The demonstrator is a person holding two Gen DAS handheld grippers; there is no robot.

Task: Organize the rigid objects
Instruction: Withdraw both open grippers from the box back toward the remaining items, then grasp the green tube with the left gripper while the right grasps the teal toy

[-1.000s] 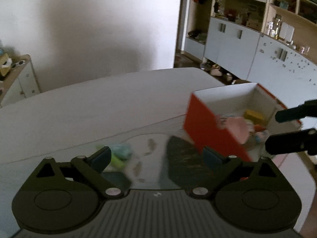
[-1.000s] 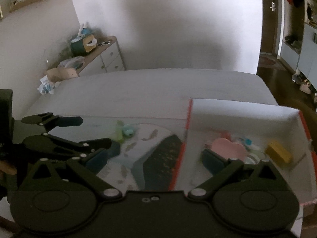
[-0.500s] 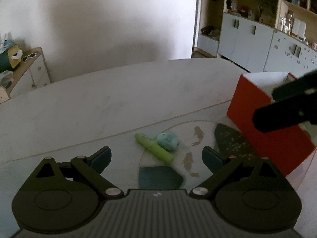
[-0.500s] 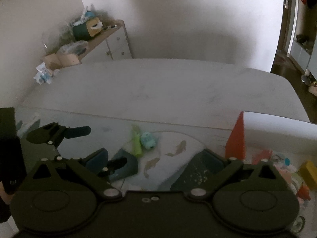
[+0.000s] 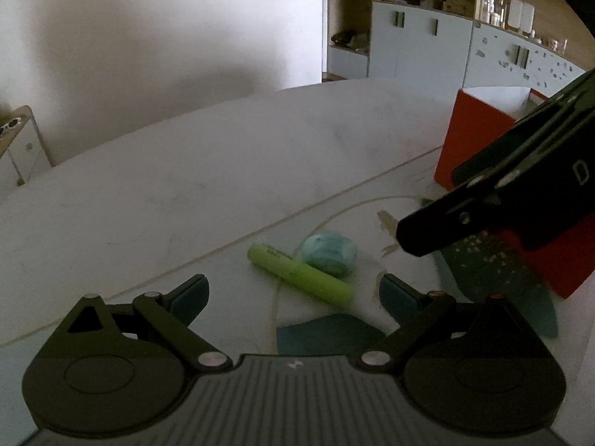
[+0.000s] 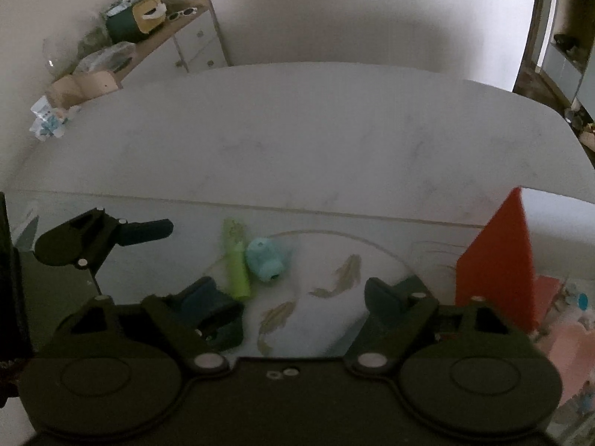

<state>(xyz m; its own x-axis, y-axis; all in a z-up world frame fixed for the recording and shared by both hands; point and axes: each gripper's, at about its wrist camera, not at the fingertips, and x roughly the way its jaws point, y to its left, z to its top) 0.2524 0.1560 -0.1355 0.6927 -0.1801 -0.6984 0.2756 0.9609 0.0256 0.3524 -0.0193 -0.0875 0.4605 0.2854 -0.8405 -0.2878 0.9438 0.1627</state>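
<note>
A lime-green marker lies on the table beside a small light-blue toy, and the two touch. My left gripper hangs open just in front of the marker, which lies across the gap between its pads without touching them. In the right wrist view, the marker and blue toy lie ahead and to the left of my right gripper. Its jaws are closing with nothing between them. The red box stands at the right.
The white table carries a mat printed with fish. Inside the red box lie a pink item and other small toys. The right gripper's dark finger reaches in over the mat. A cluttered side cabinet stands behind.
Both views have swung away from the red box toward the marker and blue toy. Both grippers have come lower and nearer to them. The right jaws stand a little narrower.
</note>
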